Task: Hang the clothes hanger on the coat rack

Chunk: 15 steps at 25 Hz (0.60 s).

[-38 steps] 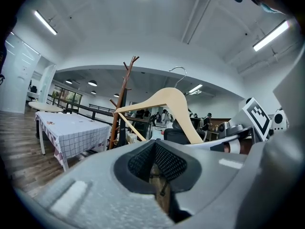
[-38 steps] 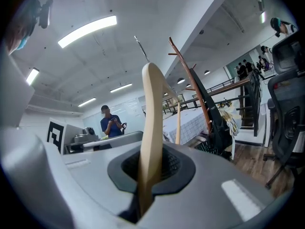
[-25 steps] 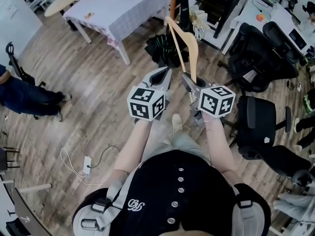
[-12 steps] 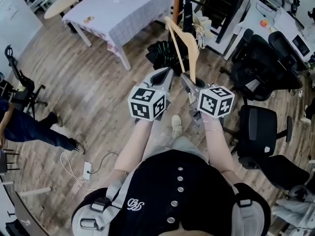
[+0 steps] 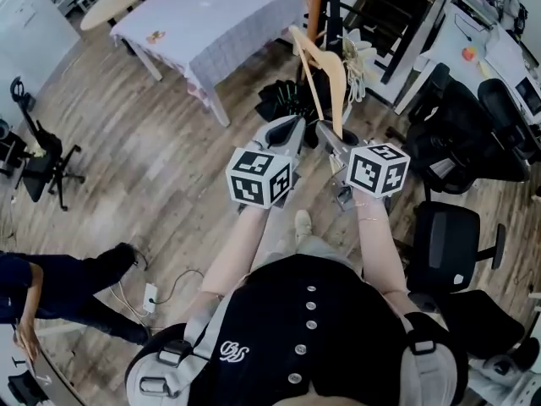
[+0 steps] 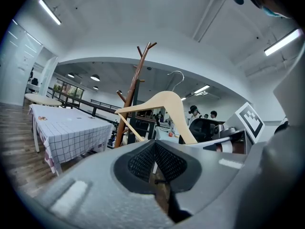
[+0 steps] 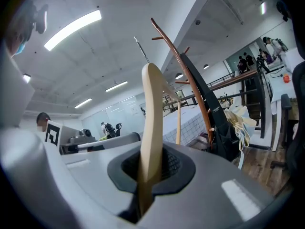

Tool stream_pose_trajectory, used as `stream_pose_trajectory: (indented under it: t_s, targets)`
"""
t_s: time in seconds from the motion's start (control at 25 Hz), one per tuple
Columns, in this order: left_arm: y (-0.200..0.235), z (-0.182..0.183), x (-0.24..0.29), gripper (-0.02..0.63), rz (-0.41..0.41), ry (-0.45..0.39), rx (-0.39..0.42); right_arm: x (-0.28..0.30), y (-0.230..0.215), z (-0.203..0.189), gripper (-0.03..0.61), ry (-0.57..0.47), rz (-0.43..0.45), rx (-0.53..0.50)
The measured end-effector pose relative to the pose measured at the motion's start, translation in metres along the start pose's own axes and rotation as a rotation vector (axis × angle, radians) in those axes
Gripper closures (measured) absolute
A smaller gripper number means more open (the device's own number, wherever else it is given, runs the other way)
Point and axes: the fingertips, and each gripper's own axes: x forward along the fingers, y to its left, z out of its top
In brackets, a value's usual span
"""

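Clamped on one lower end of the pale wooden clothes hanger (image 5: 326, 73): the fingers of the right gripper (image 5: 326, 132), upper centre of the head view. Hanger raised in the air, tilted, with its metal hook uppermost in the left gripper view. Just to its left, the left gripper (image 5: 291, 128), fingers pressed together on nothing. Beyond the hanger, at the top edge, the brown coat rack (image 5: 315, 0), apart from the hook, with a dark bag (image 7: 209, 111) hanging on it. Upper left, a table with a checked cloth (image 5: 211, 15); along the right edge, black office chairs (image 5: 456, 125).
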Motion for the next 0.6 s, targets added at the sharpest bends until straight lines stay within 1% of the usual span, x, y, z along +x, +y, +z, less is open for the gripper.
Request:
stream_pose_trajectory:
  t_s: [0.36,0.6]
  targets:
    - [0.042,0.032,0.06,0.615,0.038,-0.028,0.021,0.049,-0.043,0.044,0.583,0.02,0.046,-0.03]
    - [0.066,0.044,0.099,0.615,0.064,-0.042,0.015,0.079,-0.067,0.068,0.583,0.036,0.09,-0.048]
